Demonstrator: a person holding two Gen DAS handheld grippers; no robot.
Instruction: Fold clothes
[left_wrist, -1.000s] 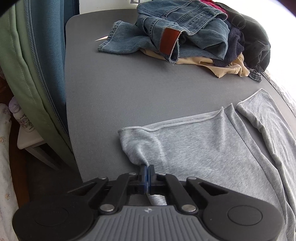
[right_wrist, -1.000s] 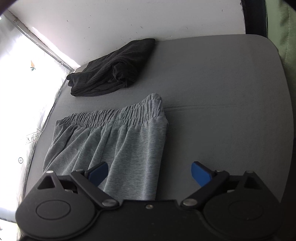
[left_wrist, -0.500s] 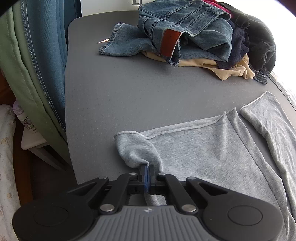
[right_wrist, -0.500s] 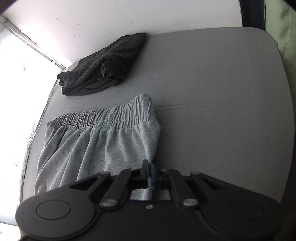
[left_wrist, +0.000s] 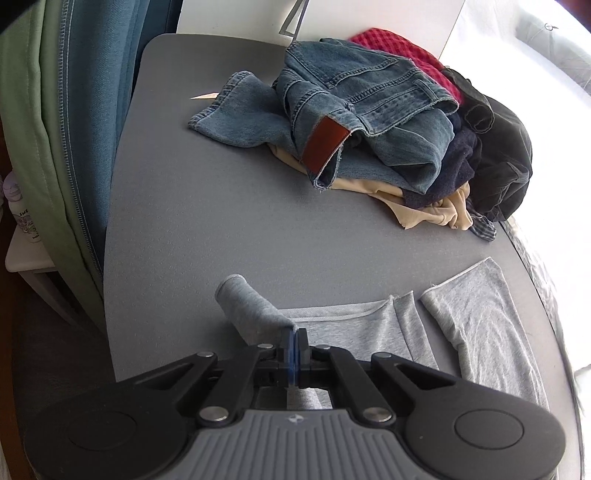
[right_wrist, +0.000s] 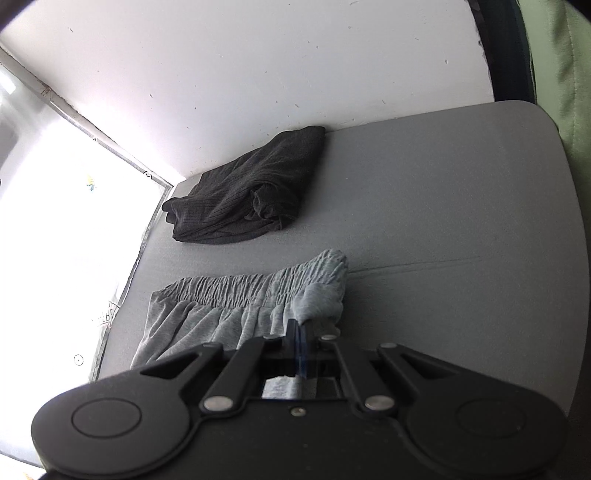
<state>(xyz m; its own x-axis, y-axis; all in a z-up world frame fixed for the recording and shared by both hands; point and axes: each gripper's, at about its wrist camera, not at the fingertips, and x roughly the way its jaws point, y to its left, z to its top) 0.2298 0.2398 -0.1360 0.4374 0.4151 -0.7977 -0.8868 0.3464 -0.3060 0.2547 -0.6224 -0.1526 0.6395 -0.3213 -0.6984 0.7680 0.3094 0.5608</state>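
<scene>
Light grey sweatpants (left_wrist: 369, 325) lie flat on the grey table (left_wrist: 221, 206). In the left wrist view their two leg hems show, and my left gripper (left_wrist: 293, 334) is shut on the edge of the near leg, whose hem corner (left_wrist: 240, 299) curls up off the table. In the right wrist view the gathered waistband (right_wrist: 258, 286) runs across the table. My right gripper (right_wrist: 297, 326) is shut on the pants' side edge just below the waistband corner (right_wrist: 325, 291), which is lifted and folded over.
A pile of unfolded clothes, topped by blue jeans (left_wrist: 351, 110), sits at the far end in the left wrist view. A folded black garment (right_wrist: 247, 195) lies by the wall in the right wrist view. Green and blue fabric (left_wrist: 55, 129) hangs beside the table's edge.
The right gripper closed from wide open onto the pants' side edge. Both grippers then rose, pulling the hem corner and the waistband corner up off the table.
</scene>
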